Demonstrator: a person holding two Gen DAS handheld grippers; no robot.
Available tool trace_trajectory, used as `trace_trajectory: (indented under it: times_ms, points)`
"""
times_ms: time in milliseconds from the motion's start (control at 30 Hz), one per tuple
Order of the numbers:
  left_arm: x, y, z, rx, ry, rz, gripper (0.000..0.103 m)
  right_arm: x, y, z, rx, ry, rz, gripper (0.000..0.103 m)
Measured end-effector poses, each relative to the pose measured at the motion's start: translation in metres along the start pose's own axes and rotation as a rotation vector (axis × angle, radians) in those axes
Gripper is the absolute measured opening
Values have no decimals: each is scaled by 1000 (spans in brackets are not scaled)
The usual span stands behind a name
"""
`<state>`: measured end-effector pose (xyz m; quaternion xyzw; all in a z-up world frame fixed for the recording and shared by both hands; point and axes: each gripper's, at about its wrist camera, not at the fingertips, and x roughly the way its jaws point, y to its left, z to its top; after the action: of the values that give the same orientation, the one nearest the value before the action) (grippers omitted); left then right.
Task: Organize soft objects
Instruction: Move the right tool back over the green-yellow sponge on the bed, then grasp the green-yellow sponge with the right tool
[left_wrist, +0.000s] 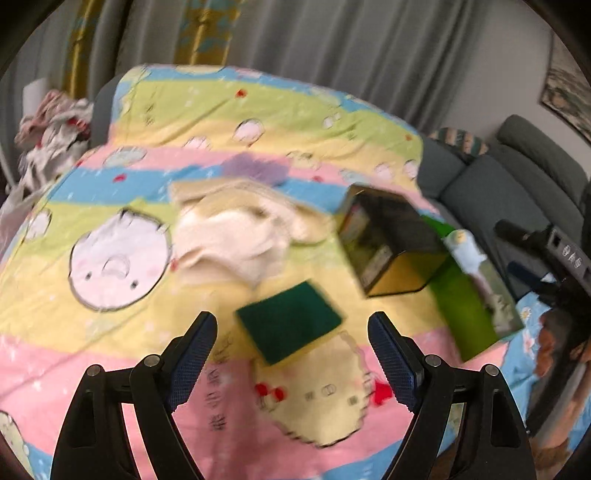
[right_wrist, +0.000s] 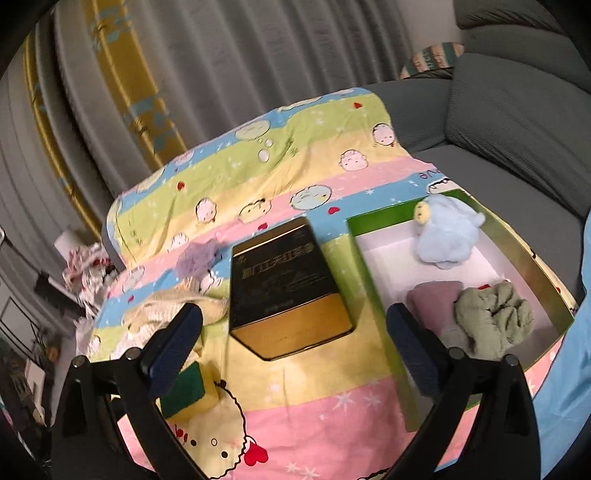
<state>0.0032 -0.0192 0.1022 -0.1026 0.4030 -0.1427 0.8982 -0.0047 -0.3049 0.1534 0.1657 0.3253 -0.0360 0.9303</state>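
The sponge (left_wrist: 290, 319), green face up, lies on the striped bedsheet (left_wrist: 110, 362) just ahead of the left hand-held gripper (left_wrist: 291, 354), between its spread, empty fingers, and looks like the next soft thing to collect. To take it well, I would lower the fingers astride its short sides, close gently so the foam does not buckle, then carry it right, past the tin (left_wrist: 388, 240), to the tray (right_wrist: 373, 280). The right hand-held gripper (right_wrist: 295, 343) also stands spread and empty, hovering before the tin. Only its view shows the tray's inside: a blue plush (right_wrist: 447, 236), a mauve cloth (right_wrist: 432, 295) and a green cloth (right_wrist: 491, 317). Only the left view shows the cream towel (left_wrist: 236, 229) whole, beyond the sponge.
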Motion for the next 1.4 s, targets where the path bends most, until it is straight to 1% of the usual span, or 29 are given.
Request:
trace_trajectory:
  times_ms: [133, 233, 333, 467, 567, 633, 667, 700, 800, 867, 933, 1000, 1167, 1233, 1300, 1367, 1400]
  points:
    - [11, 27, -13, -57, 17, 19, 84, 11, 19, -6, -42, 32, 1, 99]
    - [19, 42, -18, -97, 58, 47, 84, 20, 36, -11, -76, 63, 26, 99]
    - [21, 53, -20, -123, 63, 38, 84, 32, 55, -18, -112, 100, 70, 99]
    - [28, 59, -22, -151, 77, 40, 84, 50, 85, -33, -175, 169, 166, 99]
    - [32, 61, -23, -163, 84, 36, 84, 66, 104, -44, -203, 231, 201, 96]
    - [36, 61, -23, -167, 89, 22, 84, 76, 112, -51, -216, 259, 214, 92]
    - [38, 62, -23, -170, 90, 14, 84, 82, 116, -55, -224, 276, 222, 89]
    - [39, 62, -24, -176, 89, 7, 84, 87, 119, -58, -227, 295, 230, 87]
    - [44, 64, -24, -199, 98, -14, 84, 104, 123, -67, -219, 353, 233, 76]
    - [47, 63, -24, -203, 103, -24, 84, 112, 122, -70, -202, 365, 201, 73]
    - [48, 61, -25, -194, 102, -22, 84, 117, 121, -73, -184, 372, 194, 72]
    - [50, 59, -25, -185, 102, -25, 84, 124, 120, -76, -174, 405, 212, 69]
    - [55, 56, -26, -185, 111, -53, 84, 134, 116, -82, -157, 453, 234, 68]
    - [58, 55, -26, -187, 118, -66, 75, 137, 116, -85, -149, 471, 241, 67]
    - [61, 54, -27, -195, 130, -85, 73, 141, 117, -88, -153, 484, 246, 65]
    - [63, 54, -28, -208, 131, -108, 68, 144, 119, -90, -169, 484, 231, 64]
    - [63, 53, -28, -213, 134, -123, 64, 145, 119, -91, -175, 487, 228, 63]
